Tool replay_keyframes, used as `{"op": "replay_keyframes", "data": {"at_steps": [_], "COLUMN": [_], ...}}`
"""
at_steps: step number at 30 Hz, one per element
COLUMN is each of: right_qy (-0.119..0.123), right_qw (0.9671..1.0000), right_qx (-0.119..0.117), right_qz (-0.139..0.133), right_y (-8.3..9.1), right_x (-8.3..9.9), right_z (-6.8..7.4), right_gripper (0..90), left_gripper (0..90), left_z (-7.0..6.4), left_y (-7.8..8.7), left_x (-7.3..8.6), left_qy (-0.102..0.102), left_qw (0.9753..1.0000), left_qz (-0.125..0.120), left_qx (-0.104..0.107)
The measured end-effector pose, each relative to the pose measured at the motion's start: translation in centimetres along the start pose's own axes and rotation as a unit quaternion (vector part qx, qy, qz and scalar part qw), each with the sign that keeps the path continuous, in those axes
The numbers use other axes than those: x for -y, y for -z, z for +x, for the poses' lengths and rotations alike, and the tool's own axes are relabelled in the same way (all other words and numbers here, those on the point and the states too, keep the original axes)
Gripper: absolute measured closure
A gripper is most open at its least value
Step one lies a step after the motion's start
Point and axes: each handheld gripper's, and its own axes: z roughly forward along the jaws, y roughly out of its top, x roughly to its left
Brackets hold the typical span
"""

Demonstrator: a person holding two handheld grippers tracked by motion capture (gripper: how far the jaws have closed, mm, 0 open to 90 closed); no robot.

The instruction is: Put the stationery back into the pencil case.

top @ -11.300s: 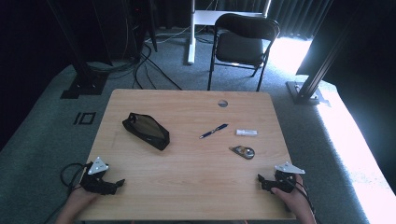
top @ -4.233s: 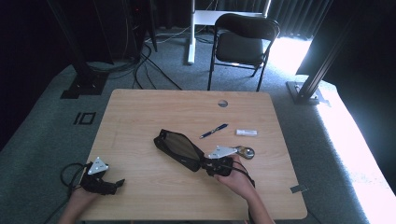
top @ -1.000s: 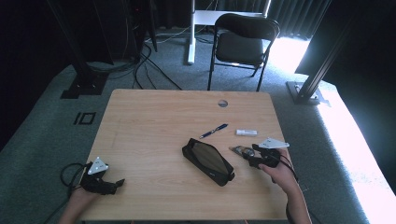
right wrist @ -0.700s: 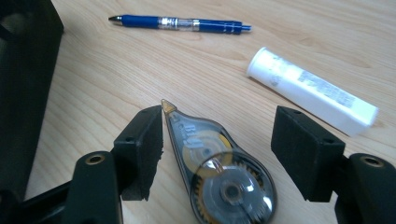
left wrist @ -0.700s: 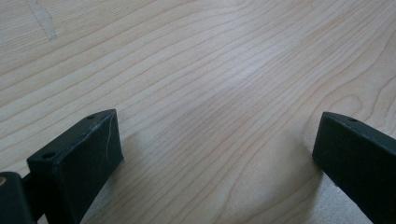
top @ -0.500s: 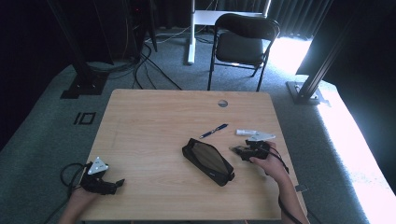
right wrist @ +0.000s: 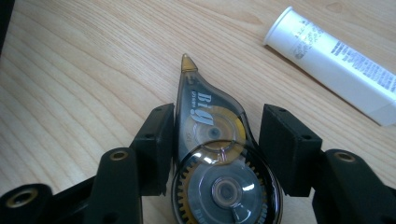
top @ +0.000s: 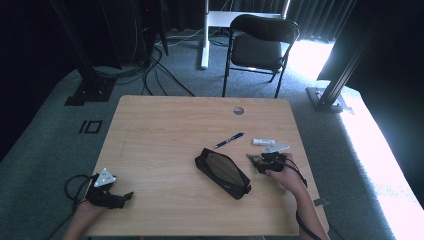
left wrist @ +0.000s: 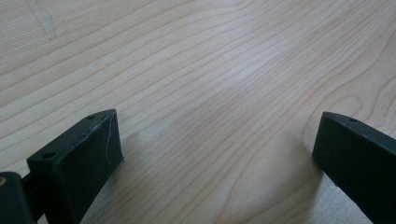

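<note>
Your right tongs (right wrist: 215,154) sit open around the clear, teardrop-shaped tape roller (right wrist: 212,154), tip pointing away; your left tongs (left wrist: 210,158) rest open, far off.

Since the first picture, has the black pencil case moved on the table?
Yes. The pencil case went from the table's left half toward the right, now lying below the blue pen.

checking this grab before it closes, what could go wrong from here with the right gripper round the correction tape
The right gripper straddles the correction tape dispenser, one jaw touching its side, the other apart. Closing unevenly could push the rounded, smooth case sideways or squirt it out toward the white tube. In the high view the open pencil case lies close by the right gripper, so a careless swing could knock it.
</note>
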Motion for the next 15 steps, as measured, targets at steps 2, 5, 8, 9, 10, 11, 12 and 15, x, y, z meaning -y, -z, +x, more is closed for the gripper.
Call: {"op": "replay_keyframes", "data": {"at_steps": [2, 5, 8, 9, 10, 11, 12, 15], "right_qy": [-0.005, -0.018, -0.023, -0.030, -0.030, -0.034, -0.036, -0.035], "right_qw": [1.0000, 0.9998, 0.9997, 0.9995, 0.9995, 0.9994, 0.9993, 0.9993], "right_qx": [-0.001, -0.004, -0.007, -0.011, -0.012, -0.012, -0.009, -0.011], "right_qz": [0.001, 0.001, 0.001, 0.001, 0.001, 0.001, 0.002, 0.010], "right_y": [-0.1, -0.3, -0.7, -0.9, -1.0, -1.1, -1.2, -1.2], "right_x": [-0.1, -0.3, -0.7, -0.9, -1.0, -1.1, -1.2, -1.6], "right_z": [0.2, 0.4, 0.6, 0.8, 0.8, 0.9, 1.1, 1.6], "right_gripper": [46.3, 46.6, 46.5, 46.4, 46.6, 47.0, 47.4, 49.2], "left_gripper": [1.6, 1.5, 1.6, 1.5, 1.6, 1.5, 1.6, 1.6], "left_z": [0.0, 0.0, 0.0, 0.0, 0.0, 0.0, 0.0, 0.0], "left_y": [0.0, 0.0, 0.0, 0.0, 0.0, 0.0, 0.0, 0.0], "left_x": [0.0, 0.0, 0.0, 0.0, 0.0, 0.0, 0.0, 0.0], "left_qy": [0.001, 0.001, 0.001, 0.001, 0.001, 0.001, 0.001, 0.001], "left_qw": [1.0000, 1.0000, 1.0000, 1.0000, 1.0000, 1.0000, 1.0000, 1.0000], "left_qz": [0.000, 0.000, 0.000, 0.000, 0.000, 0.000, 0.000, 0.000], "left_qx": [-0.001, -0.001, -0.001, -0.001, -0.001, -0.001, -0.001, -0.001]}}
